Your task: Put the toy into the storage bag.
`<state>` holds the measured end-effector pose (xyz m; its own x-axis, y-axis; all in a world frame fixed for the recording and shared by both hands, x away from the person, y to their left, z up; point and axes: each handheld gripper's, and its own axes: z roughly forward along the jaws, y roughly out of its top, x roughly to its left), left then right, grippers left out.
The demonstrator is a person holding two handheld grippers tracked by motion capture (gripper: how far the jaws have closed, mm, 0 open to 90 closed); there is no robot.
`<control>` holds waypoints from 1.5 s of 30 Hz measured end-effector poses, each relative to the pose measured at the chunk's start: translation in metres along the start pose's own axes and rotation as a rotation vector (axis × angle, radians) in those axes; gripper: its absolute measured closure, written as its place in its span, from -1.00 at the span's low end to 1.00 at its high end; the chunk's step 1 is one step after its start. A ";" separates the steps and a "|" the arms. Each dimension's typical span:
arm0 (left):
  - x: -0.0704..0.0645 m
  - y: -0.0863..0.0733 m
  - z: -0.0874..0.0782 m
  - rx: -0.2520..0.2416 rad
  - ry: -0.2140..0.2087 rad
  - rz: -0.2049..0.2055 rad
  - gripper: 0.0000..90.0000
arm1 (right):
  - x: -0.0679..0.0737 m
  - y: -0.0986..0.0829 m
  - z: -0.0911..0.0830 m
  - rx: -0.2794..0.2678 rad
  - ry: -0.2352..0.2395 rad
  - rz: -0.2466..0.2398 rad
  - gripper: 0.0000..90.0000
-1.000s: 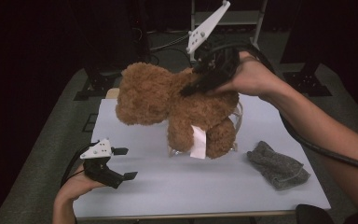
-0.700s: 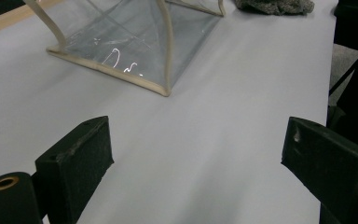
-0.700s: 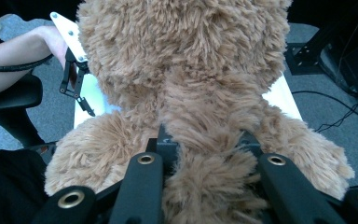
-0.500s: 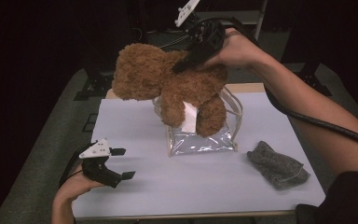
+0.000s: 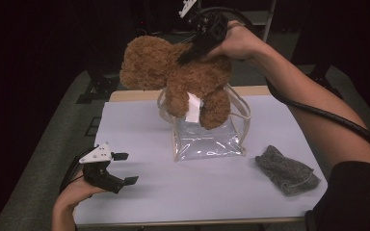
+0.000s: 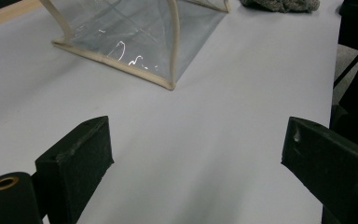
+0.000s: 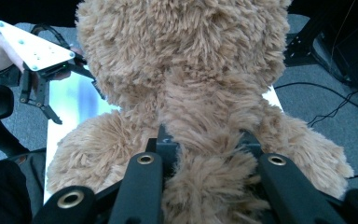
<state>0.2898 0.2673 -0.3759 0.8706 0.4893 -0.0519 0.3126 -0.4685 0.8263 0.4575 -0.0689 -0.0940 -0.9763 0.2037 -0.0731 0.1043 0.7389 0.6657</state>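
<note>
A brown teddy bear [image 5: 173,72] hangs in the air over the back of the table, with my right gripper [image 5: 189,54] shut on the fur of its back [image 7: 200,116]. Its legs and white tag [image 5: 191,108] dangle at the open mouth of a clear plastic bag [image 5: 207,139] with cream trim, which stands on the white table [image 5: 139,130]. My left gripper [image 5: 125,167] rests at the table's front left corner, open and holding nothing. In the left gripper view the open left gripper [image 6: 198,154] faces the bag's near corner [image 6: 135,32].
A crumpled grey cloth [image 5: 286,171] lies on the table to the right of the bag, also at the top of the left gripper view as the grey cloth [image 6: 279,4]. Dark stands and cables sit beyond the table's far edge.
My right gripper has carried the bear upward and toward the back of the table, uncovering the clear bag. The left gripper has stayed put.
</note>
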 end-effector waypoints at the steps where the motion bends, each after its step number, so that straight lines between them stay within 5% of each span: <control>1: 0.000 0.000 0.000 0.000 0.001 0.001 -0.83 | -0.003 -0.001 0.002 -0.002 -0.001 0.007 0.56; 29: 0.002 -0.004 -0.007 -0.002 0.009 -0.010 -0.83 | -0.083 0.008 0.027 0.000 -0.067 0.105 0.56; 37: 0.003 -0.007 -0.004 0.011 0.003 -0.020 -0.83 | -0.093 0.009 0.026 -0.007 -0.099 0.114 0.56; 45: 0.001 -0.005 -0.004 0.009 -0.002 -0.012 -0.83 | -0.084 0.000 0.044 0.028 -0.083 0.100 0.56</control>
<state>0.2874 0.2728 -0.3784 0.8676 0.4932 -0.0630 0.3264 -0.4694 0.8204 0.5477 -0.0580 -0.1209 -0.9419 0.3287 -0.0689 0.2069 0.7295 0.6519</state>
